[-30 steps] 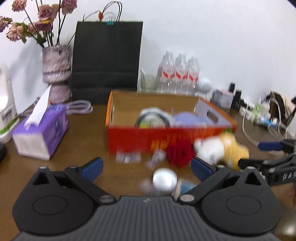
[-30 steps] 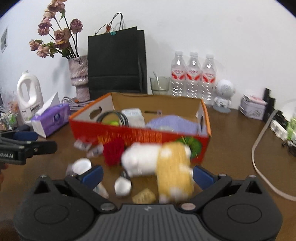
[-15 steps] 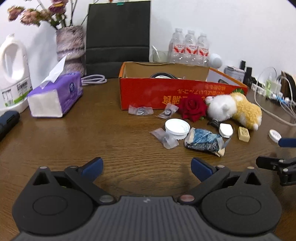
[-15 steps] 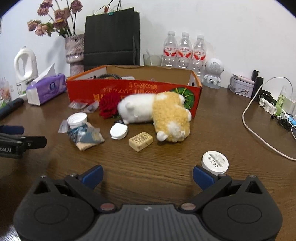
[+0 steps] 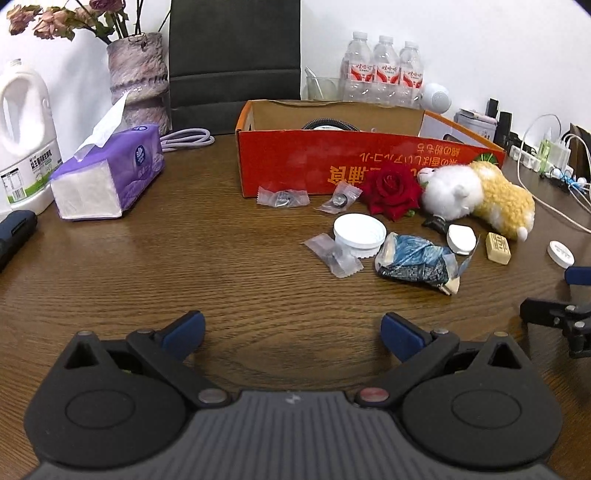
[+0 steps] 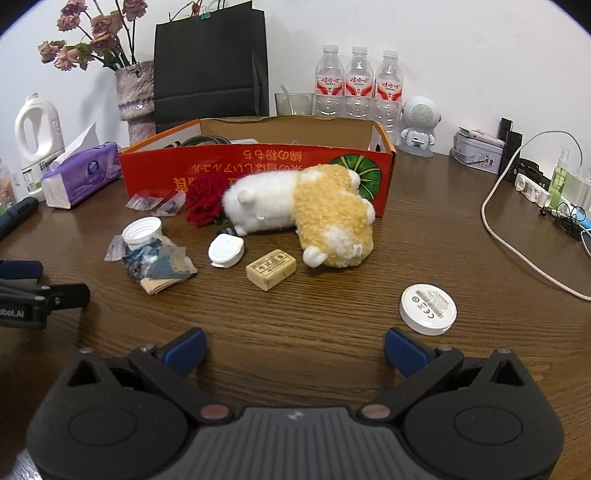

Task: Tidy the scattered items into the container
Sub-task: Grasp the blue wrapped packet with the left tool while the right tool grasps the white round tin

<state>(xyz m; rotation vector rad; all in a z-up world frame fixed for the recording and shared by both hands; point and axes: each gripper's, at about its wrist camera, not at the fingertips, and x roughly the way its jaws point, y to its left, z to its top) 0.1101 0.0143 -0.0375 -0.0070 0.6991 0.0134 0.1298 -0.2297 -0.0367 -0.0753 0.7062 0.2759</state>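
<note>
Plain white wall point(image 6: 461, 44) behind, evenly lit, bare and unmarked; dark brown wood-grain table point(image 5: 229, 280) in front, faintly glossy with soft reflections. Along the back edge: mottled vase point(image 6: 136, 96) of dried pink roses point(image 6: 92, 35), black paper bag point(image 6: 210, 62), three water bottles point(image 6: 358, 83) in a row, a drinking glass point(image 6: 293, 104) just beside them, small white robot-shaped speaker point(image 6: 419, 125). Off to the left a white jug point(image 5: 26, 140) and purple tissue pack point(image 5: 107, 177); off to the right a white cable point(image 6: 517, 236) looping toward a power strip point(image 6: 532, 188)
</note>
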